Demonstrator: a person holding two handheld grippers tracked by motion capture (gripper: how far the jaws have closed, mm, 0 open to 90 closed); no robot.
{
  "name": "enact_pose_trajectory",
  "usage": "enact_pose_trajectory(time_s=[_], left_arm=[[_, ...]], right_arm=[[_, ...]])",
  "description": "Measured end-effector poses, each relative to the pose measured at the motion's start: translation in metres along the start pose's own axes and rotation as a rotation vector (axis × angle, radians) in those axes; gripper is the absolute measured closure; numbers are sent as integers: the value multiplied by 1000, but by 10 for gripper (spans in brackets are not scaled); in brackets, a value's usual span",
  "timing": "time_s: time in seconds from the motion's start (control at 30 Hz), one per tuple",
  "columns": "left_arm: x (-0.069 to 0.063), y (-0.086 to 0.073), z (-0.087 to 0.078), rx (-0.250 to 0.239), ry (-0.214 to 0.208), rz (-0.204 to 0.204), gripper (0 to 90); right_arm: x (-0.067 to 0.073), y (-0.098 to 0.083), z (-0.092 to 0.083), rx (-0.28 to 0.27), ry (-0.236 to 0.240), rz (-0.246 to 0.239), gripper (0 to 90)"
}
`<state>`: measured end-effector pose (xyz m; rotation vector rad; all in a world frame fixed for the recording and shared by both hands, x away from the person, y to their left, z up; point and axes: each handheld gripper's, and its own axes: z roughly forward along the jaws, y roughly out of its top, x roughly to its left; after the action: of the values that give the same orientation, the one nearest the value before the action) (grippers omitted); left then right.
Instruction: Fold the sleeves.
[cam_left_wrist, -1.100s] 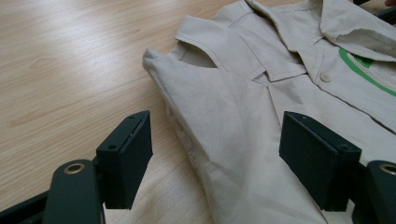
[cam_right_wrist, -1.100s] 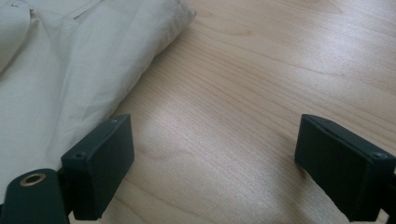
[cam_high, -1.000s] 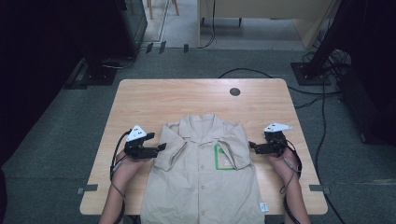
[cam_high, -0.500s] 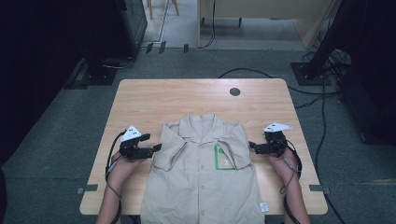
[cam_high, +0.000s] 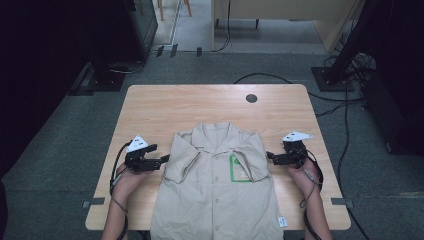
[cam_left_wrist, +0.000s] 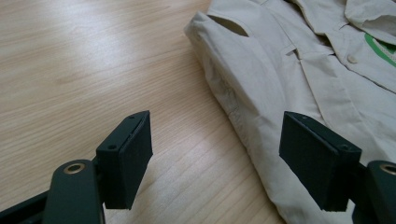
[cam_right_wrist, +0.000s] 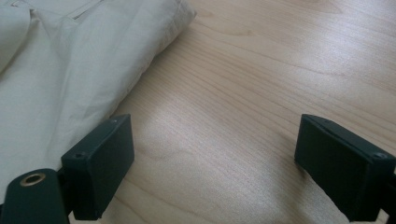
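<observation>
Beige short-sleeved cotton shirt (cam_high: 220, 185) flat at wooden tabletop (cam_high: 200, 107) front edge, hem apparently overhanging. Left gripper (cam_high: 162, 161) and right gripper (cam_high: 270, 156) flank it, jaws wide, empty.

shirt (cam_high: 220, 190) flat on table (cam_high: 200, 107), centred, collar far, hem hanging over near edge; left gripper (cam_high: 162, 160) just left of its left sleeve; right gripper (cam_high: 270, 156) just right of right sleeve; round hole (cam_high: 251, 98) in tabletop far, right of centre
</observation>
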<state>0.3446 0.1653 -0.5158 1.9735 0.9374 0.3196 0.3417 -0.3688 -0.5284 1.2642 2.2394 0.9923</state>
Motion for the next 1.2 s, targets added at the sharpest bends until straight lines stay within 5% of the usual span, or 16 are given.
enact_pose_trajectory(time_s=[0.27,0.9,1.2], left_arm=[[4,-3,0,15,-2,-22,234],[12,-8,2,72,106,-48,233],[8,-7,5,88,155,-22,233]], right_arm=[[0,0,0,0,-1,1,115],[1,0,0,1,0,1,115],[3,0,0,-2,-13,14,124]])
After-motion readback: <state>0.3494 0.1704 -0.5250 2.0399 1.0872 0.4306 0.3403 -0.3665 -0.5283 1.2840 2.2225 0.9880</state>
